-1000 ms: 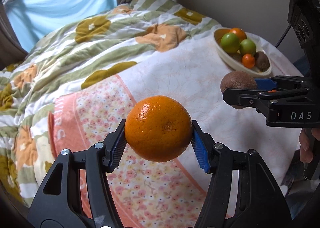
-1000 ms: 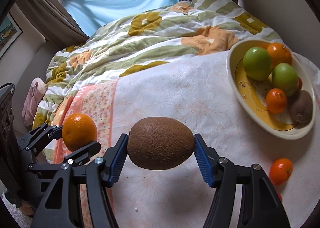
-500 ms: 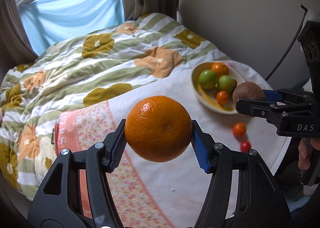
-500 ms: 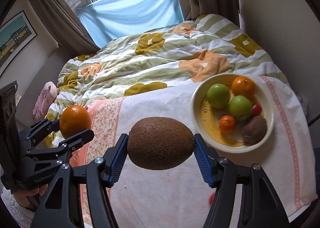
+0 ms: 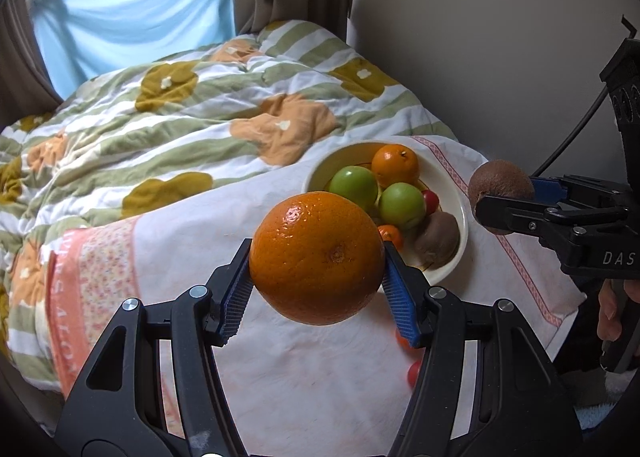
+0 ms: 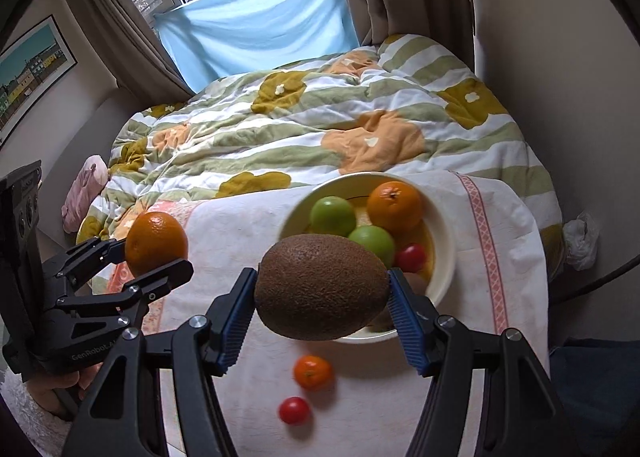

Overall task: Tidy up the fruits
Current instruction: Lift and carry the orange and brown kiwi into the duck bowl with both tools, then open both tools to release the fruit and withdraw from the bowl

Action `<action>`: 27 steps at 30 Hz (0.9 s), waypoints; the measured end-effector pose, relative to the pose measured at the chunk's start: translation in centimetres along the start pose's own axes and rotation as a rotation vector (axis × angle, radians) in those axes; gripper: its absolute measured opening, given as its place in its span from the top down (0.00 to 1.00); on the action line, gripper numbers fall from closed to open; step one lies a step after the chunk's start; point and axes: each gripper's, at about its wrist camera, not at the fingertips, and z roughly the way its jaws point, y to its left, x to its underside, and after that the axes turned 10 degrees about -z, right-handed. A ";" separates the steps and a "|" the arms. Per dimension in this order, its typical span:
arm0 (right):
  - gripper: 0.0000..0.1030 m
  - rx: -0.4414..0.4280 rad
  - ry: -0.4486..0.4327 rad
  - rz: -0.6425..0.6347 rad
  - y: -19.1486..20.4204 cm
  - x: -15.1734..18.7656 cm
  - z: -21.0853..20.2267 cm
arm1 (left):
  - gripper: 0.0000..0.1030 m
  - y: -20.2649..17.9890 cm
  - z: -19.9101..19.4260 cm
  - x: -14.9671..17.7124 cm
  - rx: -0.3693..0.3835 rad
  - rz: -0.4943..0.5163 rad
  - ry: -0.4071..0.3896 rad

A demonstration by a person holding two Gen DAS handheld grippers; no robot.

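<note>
My left gripper [image 5: 316, 261] is shut on a large orange [image 5: 317, 257], held in the air above the cloth; it also shows in the right wrist view [image 6: 156, 243]. My right gripper [image 6: 322, 295] is shut on a brown kiwi [image 6: 322, 293], held in the air in front of the bowl; the kiwi also shows in the left wrist view [image 5: 501, 187]. The cream bowl [image 6: 442, 253] holds two green apples [image 6: 333, 215], an orange [image 6: 395, 207], a red tomato and another kiwi [image 5: 437, 239]. A small tangerine [image 6: 313, 372] and a red cherry tomato [image 6: 294, 410] lie loose on the cloth.
A white cloth with pink floral borders [image 6: 224, 233] covers the bed's near end. A striped flowered quilt [image 6: 304, 125] lies behind it. A wall stands on the right, a window with blue fabric [image 6: 260, 21] at the back. A pink soft toy [image 6: 84, 187] lies at the bed's left.
Both grippers have pulled back and risen with their fruits still held. The bowl and the loose fruits now sit lower and nearer the middle of both views.
</note>
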 end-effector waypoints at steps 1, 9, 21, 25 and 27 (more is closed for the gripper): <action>0.41 -0.006 0.008 -0.005 -0.6 0.0 0.3 | 0.38 -0.4 0.7 0.0 -0.005 -0.005 0.004; 0.41 -0.056 0.054 -0.039 -4.1 -0.3 2.9 | 0.38 -1.9 6.4 -0.2 -0.042 -0.044 0.054; 0.41 -0.093 0.064 -0.024 -7.1 -0.4 5.0 | 0.37 -2.6 10.8 -0.5 -0.034 -0.053 0.115; 0.41 -0.096 0.064 -0.003 -7.8 -0.3 5.1 | 0.01 -3.0 9.7 -1.0 -0.047 -0.030 0.072; 0.41 -0.095 0.062 0.005 -8.0 -0.2 5.1 | 0.00 -3.0 8.5 -1.3 -0.041 -0.032 0.044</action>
